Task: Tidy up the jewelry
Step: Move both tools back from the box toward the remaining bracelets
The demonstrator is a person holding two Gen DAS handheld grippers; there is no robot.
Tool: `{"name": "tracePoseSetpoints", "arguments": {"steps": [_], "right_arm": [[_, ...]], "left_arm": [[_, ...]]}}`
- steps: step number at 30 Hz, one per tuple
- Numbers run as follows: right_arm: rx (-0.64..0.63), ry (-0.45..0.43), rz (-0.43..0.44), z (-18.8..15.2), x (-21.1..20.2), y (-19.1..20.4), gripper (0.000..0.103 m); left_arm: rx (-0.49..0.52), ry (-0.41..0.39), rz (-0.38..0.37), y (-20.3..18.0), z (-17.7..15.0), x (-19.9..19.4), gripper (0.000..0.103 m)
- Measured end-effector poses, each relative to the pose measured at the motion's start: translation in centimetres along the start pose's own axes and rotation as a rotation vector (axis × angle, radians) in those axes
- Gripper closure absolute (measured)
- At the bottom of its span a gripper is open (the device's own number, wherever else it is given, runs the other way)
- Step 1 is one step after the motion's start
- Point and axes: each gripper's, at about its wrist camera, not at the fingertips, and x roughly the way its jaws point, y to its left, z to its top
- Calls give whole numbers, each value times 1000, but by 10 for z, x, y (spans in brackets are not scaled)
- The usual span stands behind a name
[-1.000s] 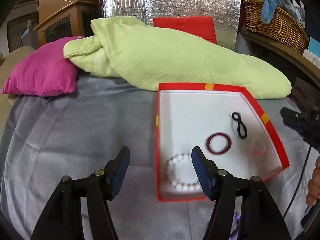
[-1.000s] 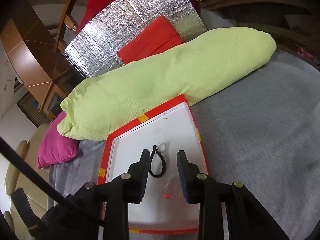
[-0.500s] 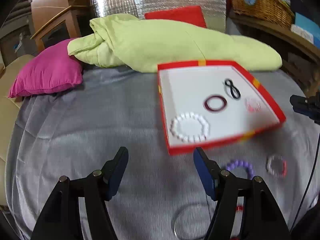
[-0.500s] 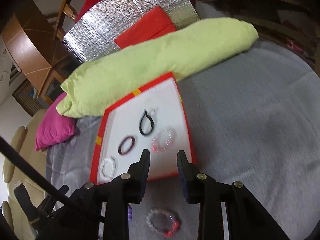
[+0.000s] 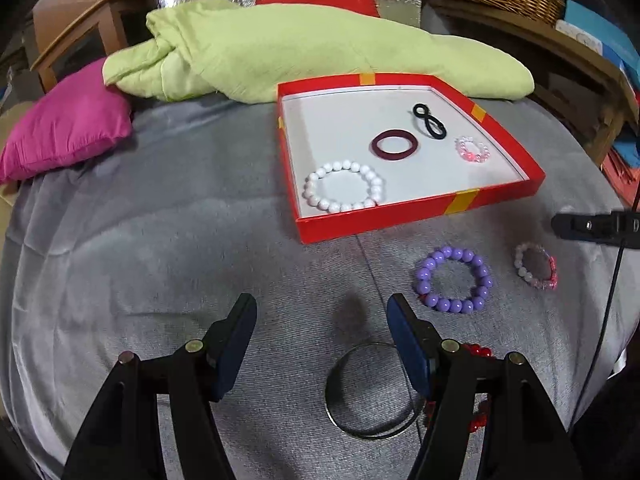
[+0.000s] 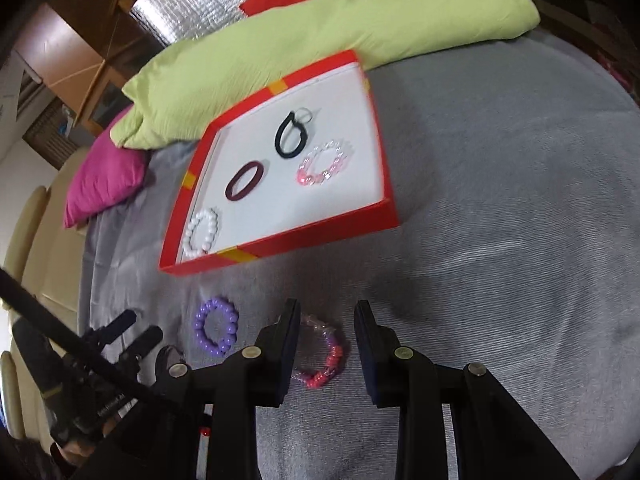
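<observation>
Hovering over the grey bedspread (image 5: pixel 160 240), the left gripper (image 5: pixel 320 328) stands with its jaws well apart and nothing between them; just past its right finger lies a thin metal bangle (image 5: pixel 370 392), partly hidden behind that finger, with red beads (image 5: pixel 478 352) showing beside it. A little farther out and to the right sits a purple bead bracelet (image 5: pixel 454 280), then a pale pink bracelet (image 5: pixel 536 266) near the tip of the right gripper (image 6: pixel 326 320). In the right wrist view that gripper's jaws are parted more narrowly and grip nothing; the pale pink bracelet lies on the cloth below and between them, partly covered by the left finger, while the purple one rests off to the left.

Beyond these stands the shallow red box (image 5: pixel 400 216) with a white floor. Inside, nearest the front wall, is a white bead bracelet (image 5: pixel 344 186); farther in are a maroon ring band (image 5: pixel 394 144), a small clear pink bracelet (image 5: pixel 472 150) and a black twisted hair tie (image 5: pixel 430 122). Behind the box lie a light green quilt (image 5: pixel 300 52) and a magenta pillow (image 5: pixel 64 124).
</observation>
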Motion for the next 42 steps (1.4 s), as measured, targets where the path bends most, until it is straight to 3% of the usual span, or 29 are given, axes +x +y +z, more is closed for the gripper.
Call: {"name": "tracePoseSetpoints", "arguments": {"steps": [7,19,30,32,34,36,42], "right_arm": [[0,4,1,4,3,4,73],[-63,66,-35,-1,14,3,73],[-163,67,-59,-6,21,11,72],[-214,58,-86,-9,23,19,78],[-275,56,-118,-13,27,27,90],[-307,42,-148,-15,28,30,94],[-287,6,-174,-12,26,31,95]], "left_arm": [[-29,4,26,13,1,4,34],[29,22,50,15,-6,7,34],[61,35,49,12,-8,8,34],[76,38,43,11,-9,7,35],[93,37,36,12,-12,5,34],[112,48,5,14,-14,3,35],[142,86,-35,17,-19,1,34]]}}
